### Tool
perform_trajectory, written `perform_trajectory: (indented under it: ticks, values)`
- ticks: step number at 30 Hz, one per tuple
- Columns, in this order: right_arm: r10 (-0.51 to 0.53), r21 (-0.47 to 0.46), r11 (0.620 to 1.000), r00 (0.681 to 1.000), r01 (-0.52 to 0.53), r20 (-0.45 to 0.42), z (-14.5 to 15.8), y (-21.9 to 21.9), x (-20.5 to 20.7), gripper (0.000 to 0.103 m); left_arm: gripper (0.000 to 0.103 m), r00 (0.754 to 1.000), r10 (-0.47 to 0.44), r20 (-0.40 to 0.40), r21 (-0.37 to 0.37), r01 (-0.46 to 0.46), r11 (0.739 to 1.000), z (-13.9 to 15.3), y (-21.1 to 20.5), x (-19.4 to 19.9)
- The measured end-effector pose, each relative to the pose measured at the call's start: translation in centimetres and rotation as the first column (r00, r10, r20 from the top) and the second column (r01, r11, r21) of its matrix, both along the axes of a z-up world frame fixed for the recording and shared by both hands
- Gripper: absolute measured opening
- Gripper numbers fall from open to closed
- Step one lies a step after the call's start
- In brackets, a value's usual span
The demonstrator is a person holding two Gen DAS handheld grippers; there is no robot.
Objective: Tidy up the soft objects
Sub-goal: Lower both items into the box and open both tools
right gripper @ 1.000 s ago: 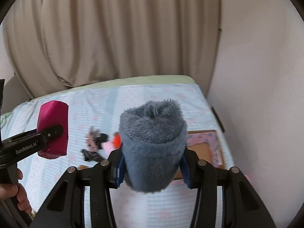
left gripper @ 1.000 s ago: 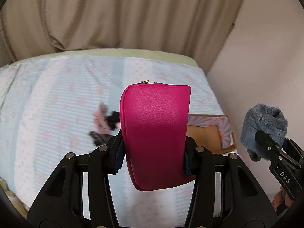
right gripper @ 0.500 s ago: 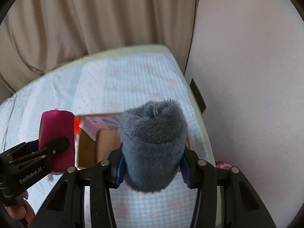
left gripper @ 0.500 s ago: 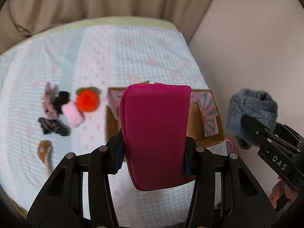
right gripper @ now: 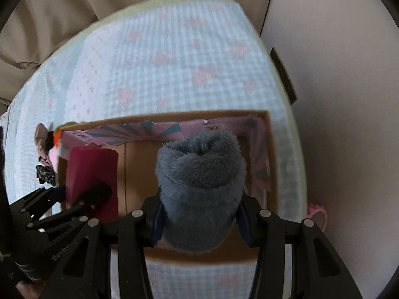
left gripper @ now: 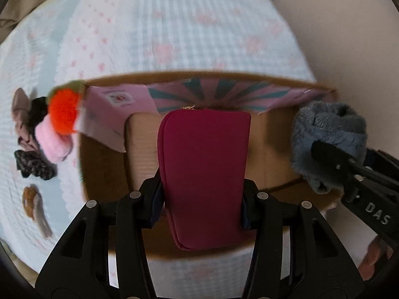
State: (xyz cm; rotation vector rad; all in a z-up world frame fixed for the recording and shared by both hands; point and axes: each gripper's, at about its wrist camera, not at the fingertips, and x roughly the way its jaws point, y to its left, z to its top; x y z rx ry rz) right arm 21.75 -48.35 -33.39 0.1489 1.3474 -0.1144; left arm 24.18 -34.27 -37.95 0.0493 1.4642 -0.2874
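Holding the pink pouch [left gripper: 204, 172] in my left gripper [left gripper: 203, 204], clamped mid-body right over the cardboard box [left gripper: 104, 174]; smooth, bit slippery. Right gripper [right gripper: 199, 214] squeezes the fluffy grey roll [right gripper: 199, 179], squishy and light, above the same box.

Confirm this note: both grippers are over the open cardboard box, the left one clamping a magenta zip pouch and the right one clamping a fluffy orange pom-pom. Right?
One detail is wrong. The right gripper clamps a fluffy grey-blue rolled soft item, as the right wrist view shows. The fluffy orange pom-pom lies on the bedspread outside the open cardboard box. The left gripper does clamp the magenta zip pouch over the box.
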Motion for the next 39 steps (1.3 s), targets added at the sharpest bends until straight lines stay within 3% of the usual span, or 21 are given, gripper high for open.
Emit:
perform_trajectory:
  ticks: [6, 10, 12, 13, 14, 15, 18, 28, 39]
  values:
    - [-0.005, 0.040, 0.999, 0.999, 0.007, -0.052, -3.0, -0.1, 0.8, 0.044, 0.043, 0.995, -0.080, -0.054, 0.050, 0.083, 0.995, -2.7, -1.1, -0.1]
    - [-0.013, 0.077, 0.997, 0.998, 0.018, -0.062, -3.6, -0.7, 1.4, 0.044, 0.046, 0.994, -0.082, -0.066, 0.047, 0.085, 0.995, -3.3, -0.8, -0.1]
    - [0.004, 0.083, 0.997, 0.998, 0.001, -0.068, -3.9, -0.5, 1.9, 0.054, 0.063, 0.993, -0.119, -0.026, 0.076, 0.120, 0.990, -2.7, -1.1, -0.1]
    - [0.014, 0.081, 0.997, 0.998, -0.009, -0.064, -3.9, -0.3, 2.1, 0.059, 0.091, 0.989, -0.146, 0.005, 0.104, 0.145, 0.984, -2.1, -1.4, -0.2]
    - [0.023, 0.079, 0.997, 0.998, -0.019, -0.056, -3.9, -0.2, 2.2, 0.078, 0.103, 0.983, -0.179, 0.040, 0.133, 0.172, 0.976, -1.6, -1.7, -0.4]
    - [0.025, 0.082, 0.996, 0.998, -0.021, -0.053, -4.0, -0.1, 2.3, 0.102, 0.102, 0.977, -0.203, 0.065, 0.153, 0.191, 0.970, -1.2, -1.9, -0.6]
    - [0.036, 0.102, 0.994, 0.999, -0.032, -0.037, -3.9, -0.1, 2.2, 0.103, 0.102, 0.972, -0.227, 0.054, 0.137, 0.218, 0.966, -1.1, -1.8, -1.0]
    - [0.053, 0.067, 0.996, 0.999, -0.054, 0.009, -2.6, -0.3, 0.8, 0.103, 0.102, 0.982, -0.173, 0.077, 0.091, 0.166, 0.982, 1.6, -0.6, -1.2]
    - [-0.030, 0.052, 0.998, 0.994, 0.024, 0.104, 4.3, -0.4, -1.9, 0.103, 0.102, 0.968, -0.164, 0.190, 0.050, 0.158, 0.986, 8.3, 0.1, -3.4]
